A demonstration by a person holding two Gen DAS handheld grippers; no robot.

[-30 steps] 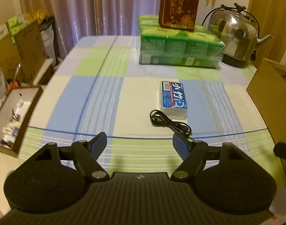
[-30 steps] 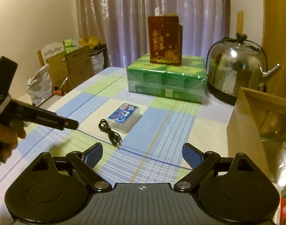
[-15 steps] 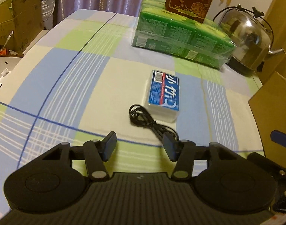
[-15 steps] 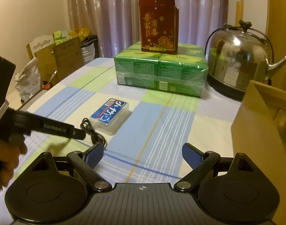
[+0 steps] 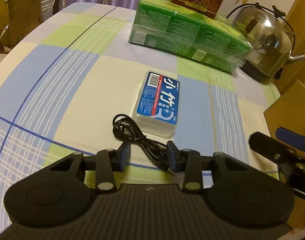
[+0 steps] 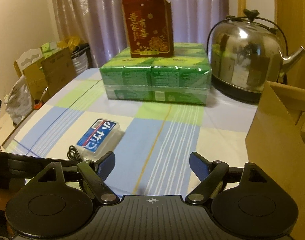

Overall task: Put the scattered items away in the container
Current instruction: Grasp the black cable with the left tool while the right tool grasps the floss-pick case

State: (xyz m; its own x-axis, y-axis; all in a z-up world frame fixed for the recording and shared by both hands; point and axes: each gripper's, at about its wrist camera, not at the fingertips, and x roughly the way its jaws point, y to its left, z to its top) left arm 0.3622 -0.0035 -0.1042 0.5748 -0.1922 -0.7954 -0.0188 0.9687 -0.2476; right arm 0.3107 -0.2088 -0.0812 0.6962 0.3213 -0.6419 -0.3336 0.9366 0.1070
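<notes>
Task barely begun: black cable and plastic box lie on the tablecloth, outside the cardboard container; left gripper straddles cable, jaws part-spread; right gripper spread, empty

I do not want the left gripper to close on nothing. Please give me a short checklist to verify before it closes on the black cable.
1. Cable between the fingers: ok. The black cable runs through the gap of the left gripper.
2. Left gripper open enough: ok, both fingers stand apart from the cable.
3. Plug end inside the gap: cannot tell; it lies right by the right-hand finger.
4. Plastic box clear of the fingers: ok, it sits beyond them.
5. Right gripper out of the way: ok, open and empty, off to the side.
6. Cardboard box open for the drop: ok, at the table's right edge.
</notes>
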